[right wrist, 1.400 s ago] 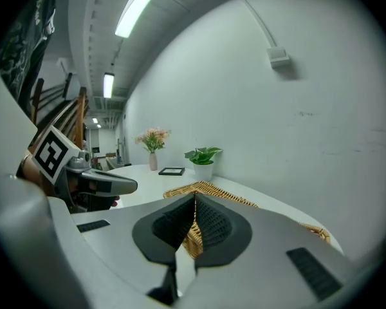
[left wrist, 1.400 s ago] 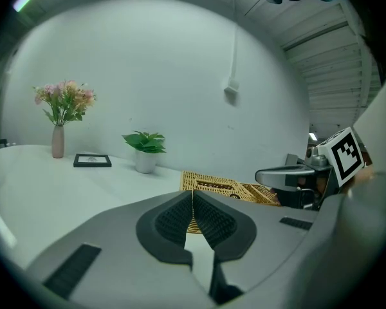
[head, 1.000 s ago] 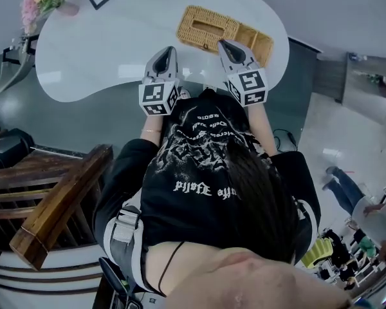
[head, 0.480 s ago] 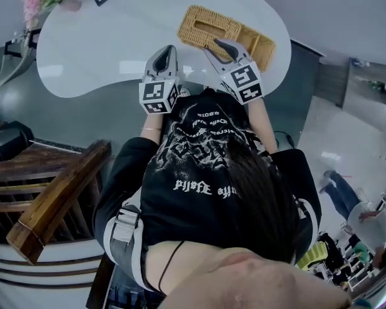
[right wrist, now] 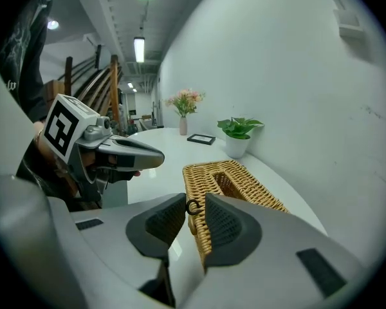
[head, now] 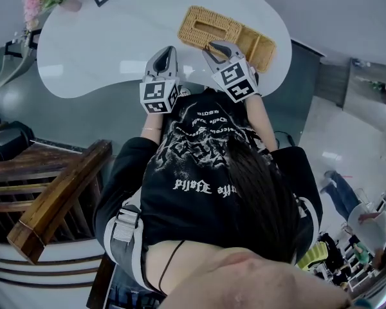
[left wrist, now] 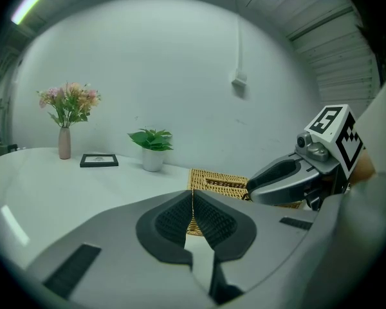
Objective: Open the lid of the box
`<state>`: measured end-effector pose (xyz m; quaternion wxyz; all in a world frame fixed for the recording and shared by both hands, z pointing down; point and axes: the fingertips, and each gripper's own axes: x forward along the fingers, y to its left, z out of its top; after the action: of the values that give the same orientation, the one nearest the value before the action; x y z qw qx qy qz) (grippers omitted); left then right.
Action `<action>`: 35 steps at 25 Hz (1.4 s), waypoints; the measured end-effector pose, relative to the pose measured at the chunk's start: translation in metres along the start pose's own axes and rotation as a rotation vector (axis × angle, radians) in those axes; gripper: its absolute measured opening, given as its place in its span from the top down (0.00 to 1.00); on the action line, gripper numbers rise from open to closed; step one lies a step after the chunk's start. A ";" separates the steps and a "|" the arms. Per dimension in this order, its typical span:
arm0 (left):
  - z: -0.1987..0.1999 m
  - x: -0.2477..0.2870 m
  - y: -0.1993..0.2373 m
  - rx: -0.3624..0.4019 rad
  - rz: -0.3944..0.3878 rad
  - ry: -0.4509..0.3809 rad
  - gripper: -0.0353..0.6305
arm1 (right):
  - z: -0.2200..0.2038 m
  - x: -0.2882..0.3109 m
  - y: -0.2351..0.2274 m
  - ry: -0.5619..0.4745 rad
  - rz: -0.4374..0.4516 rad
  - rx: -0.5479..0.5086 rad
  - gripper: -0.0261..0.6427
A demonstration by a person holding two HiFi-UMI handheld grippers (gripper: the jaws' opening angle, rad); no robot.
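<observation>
Resting on a glossy white table (head: 103,50), the rectangular woven wicker box (head: 206,28) with its slotted lid lies just beyond both grippers in the head view. Left gripper view: the left gripper (left wrist: 192,193) is closed and empty, short of the box. Right gripper view: the right gripper (right wrist: 195,196), its jaws just closing yet apart, brackets the box's small dark ring (right wrist: 188,208).

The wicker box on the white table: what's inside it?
Only a dark slot in its woven lid shows, and nothing can be made out through it. The lid lies shut, so whatever the wicker box holds is covered.
</observation>
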<state>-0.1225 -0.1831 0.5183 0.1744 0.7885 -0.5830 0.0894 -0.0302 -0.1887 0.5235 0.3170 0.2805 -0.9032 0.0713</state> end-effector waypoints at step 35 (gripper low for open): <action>0.008 0.009 0.006 -0.024 0.003 -0.011 0.91 | 0.023 -0.014 -0.016 0.062 0.058 -0.202 0.91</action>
<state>-0.1258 -0.1957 0.5145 0.1807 0.7860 -0.5860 0.0782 -0.0248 -0.2027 0.4965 0.3692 0.2184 -0.9033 -0.0022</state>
